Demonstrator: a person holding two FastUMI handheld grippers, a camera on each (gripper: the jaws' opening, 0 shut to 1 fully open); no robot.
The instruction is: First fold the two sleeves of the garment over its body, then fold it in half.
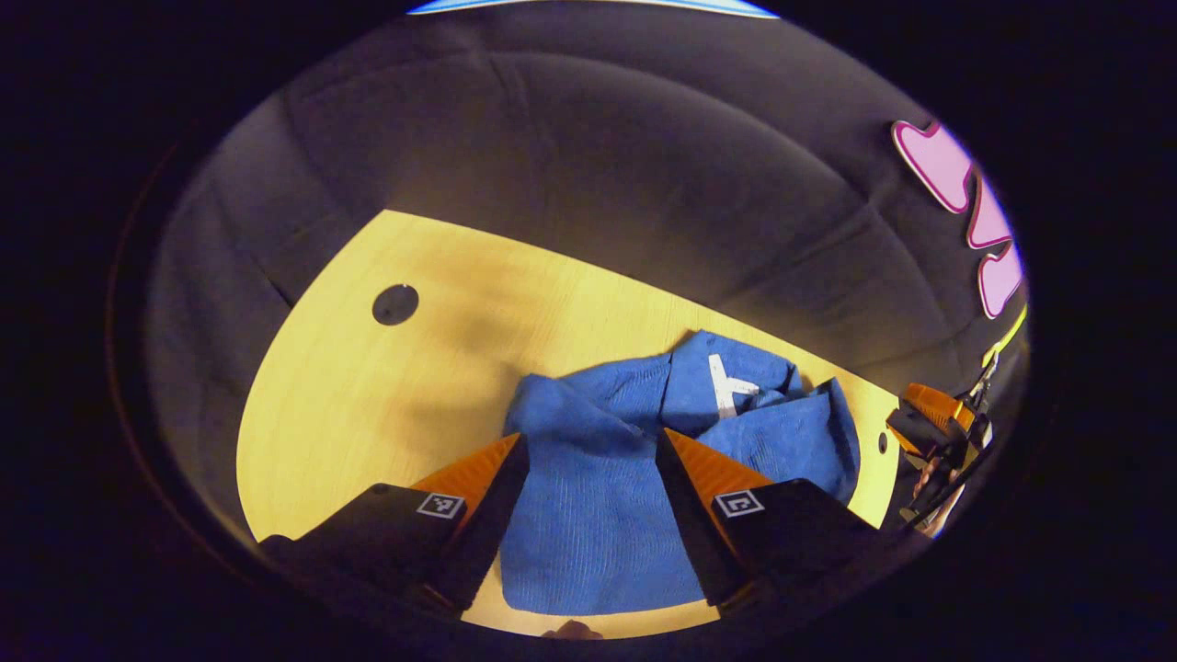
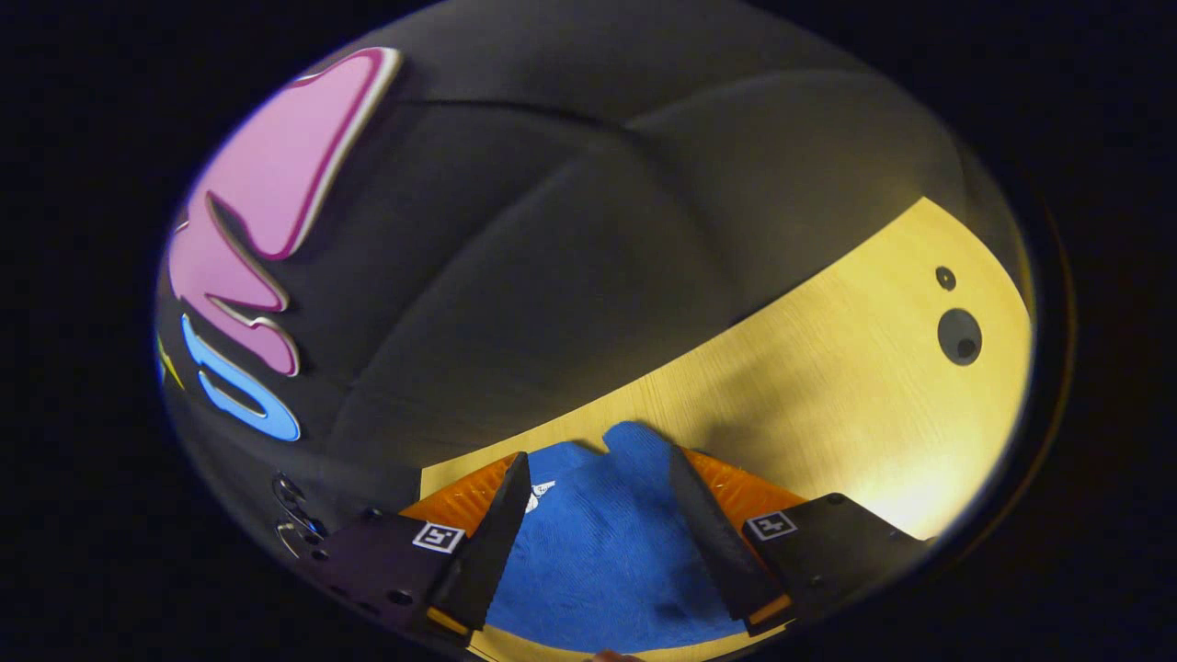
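**A:** Left gripper view first. Where is the garment, and how much room is around it?

**B:** A blue garment [image 1: 634, 469] lies on a yellow wooden table [image 1: 368, 414], bunched against the table's far edge where the black cloth wall [image 1: 588, 165] begins. To the left of the cloth the tabletop runs bare, broken by one round hole [image 1: 395, 304]. On the right the fabric ends near the table's edge, and the right gripper [image 1: 938, 437] shows just past that edge.

**A:** And the left gripper?

**B:** The left gripper [image 1: 593, 450] hangs over the near part of the cloth, jaws spread wide, blue fabric visible between them. Released, clasping nothing.

**A:** Which way does the garment run?

**B:** Its long axis goes from the near table edge toward the wall. The collar end, with a white tag [image 1: 726, 386], points at the wall; the flat lower body lies nearest the camera. Crumpled folds sit on both sides of the tag.

**A:** Right gripper view?

**B:** The garment [image 2: 607, 552] fills the gap between the fingers of the right gripper [image 2: 598, 469], which also stand apart, nothing pinched. A rounded lobe of cloth points toward the wall [image 2: 552, 276], stopping just short of the table's far edge. To the right the table [image 2: 855, 405] stretches open and lit, with two holes [image 2: 959, 336] near its far corner. Whether the fingertips touch the fabric, I cannot tell.
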